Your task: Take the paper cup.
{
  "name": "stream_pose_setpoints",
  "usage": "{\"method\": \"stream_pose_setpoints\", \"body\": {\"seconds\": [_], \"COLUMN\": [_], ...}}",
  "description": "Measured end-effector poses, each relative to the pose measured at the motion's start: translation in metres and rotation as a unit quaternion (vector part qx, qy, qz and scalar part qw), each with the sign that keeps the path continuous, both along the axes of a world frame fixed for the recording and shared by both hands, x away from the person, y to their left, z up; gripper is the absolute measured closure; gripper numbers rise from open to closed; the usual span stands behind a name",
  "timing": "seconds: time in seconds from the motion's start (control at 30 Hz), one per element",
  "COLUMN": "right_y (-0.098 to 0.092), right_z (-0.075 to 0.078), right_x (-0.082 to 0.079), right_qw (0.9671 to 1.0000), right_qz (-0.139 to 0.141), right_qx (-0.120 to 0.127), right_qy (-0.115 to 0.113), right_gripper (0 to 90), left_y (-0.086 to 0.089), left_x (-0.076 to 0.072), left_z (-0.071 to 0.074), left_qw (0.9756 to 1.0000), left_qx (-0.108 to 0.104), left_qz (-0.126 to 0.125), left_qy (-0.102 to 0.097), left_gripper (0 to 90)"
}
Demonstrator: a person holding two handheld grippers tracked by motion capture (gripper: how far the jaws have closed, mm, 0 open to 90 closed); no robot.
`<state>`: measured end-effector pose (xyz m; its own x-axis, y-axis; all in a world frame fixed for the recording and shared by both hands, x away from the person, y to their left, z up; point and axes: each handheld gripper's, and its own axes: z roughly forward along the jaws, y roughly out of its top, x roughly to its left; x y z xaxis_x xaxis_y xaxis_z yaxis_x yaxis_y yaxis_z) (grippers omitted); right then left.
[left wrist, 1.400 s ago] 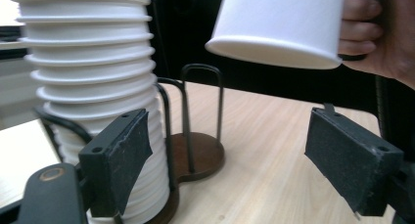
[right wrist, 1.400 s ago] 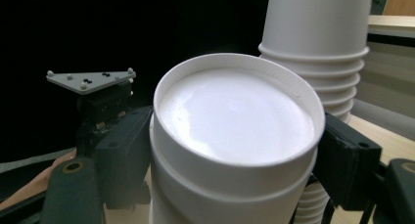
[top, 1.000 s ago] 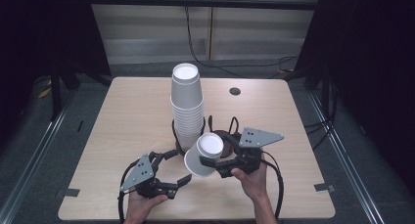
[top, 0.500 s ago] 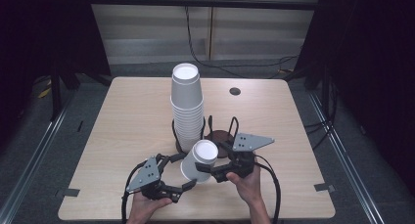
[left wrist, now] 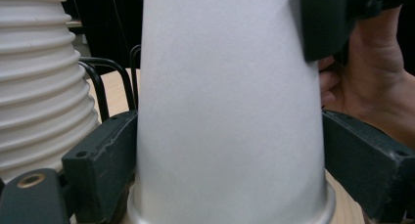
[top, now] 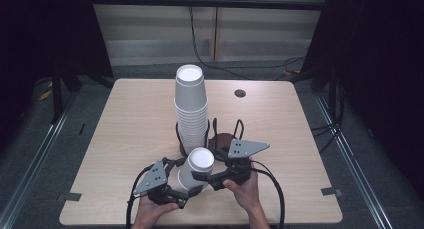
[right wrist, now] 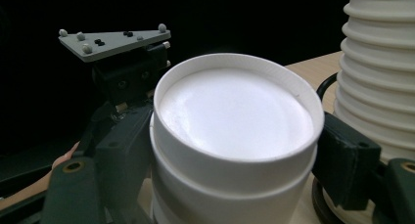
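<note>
Between my two grippers is a white paper cup (top: pixel 198 163), upside down, with a second cup nested under it (right wrist: pixel 235 111). My right gripper (top: pixel 207 169) is shut on the cup, its jaws pressing both sides near the top (right wrist: pixel 235 155). My left gripper (top: pixel 185 176) has just been opening its jaws. They now flank the cup's lower wall (left wrist: pixel 225 87) close on both sides, and I see no squeeze. The cup's rim is near the table. One right jaw reaches into the left gripper view, on the cup's upper right.
A tall stack of upside-down white cups (top: pixel 191 104) stands in a black wire holder (top: pixel 220 139) just behind the grippers, very near the held cup (left wrist: pixel 34 77) (right wrist: pixel 381 77). The wooden table (top: pixel 125 119) has a small dark hole (top: pixel 240 93) at the back right.
The right gripper has brought the cup down and toward the near-left. The left gripper, apart from the cup before, now has its jaws spread around it.
</note>
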<state>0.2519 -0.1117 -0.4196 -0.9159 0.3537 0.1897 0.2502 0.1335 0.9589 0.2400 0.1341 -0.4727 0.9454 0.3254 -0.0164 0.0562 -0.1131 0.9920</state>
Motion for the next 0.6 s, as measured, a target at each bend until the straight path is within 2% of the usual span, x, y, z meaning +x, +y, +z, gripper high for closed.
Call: {"method": "stream_pose_setpoints", "body": {"seconds": [0.3,0.43,0.6], "right_y": [0.002,-0.001,-0.003], "right_z": [-0.003,-0.009,-0.010], "right_x": [0.000,0.000,-0.001], "right_qw": [1.0000,0.9998,0.9999], "right_qz": [-0.002,-0.006,-0.009], "right_qx": [-0.002,0.014,0.013], "right_qy": [0.001,0.008,0.003], "right_gripper": [23.5,23.1,22.3], "left_y": [-0.002,-0.003,-0.005], "left_x": [0.003,0.004,0.004], "left_z": [-0.003,-0.004,-0.004], "left_qw": [1.0000,0.9999,0.9998], "left_qx": [-0.001,0.006,0.005], "left_qz": [-0.005,-0.007,-0.011], "left_qy": [0.005,0.013,0.014], "left_gripper": [12.8,14.7,15.8]}}
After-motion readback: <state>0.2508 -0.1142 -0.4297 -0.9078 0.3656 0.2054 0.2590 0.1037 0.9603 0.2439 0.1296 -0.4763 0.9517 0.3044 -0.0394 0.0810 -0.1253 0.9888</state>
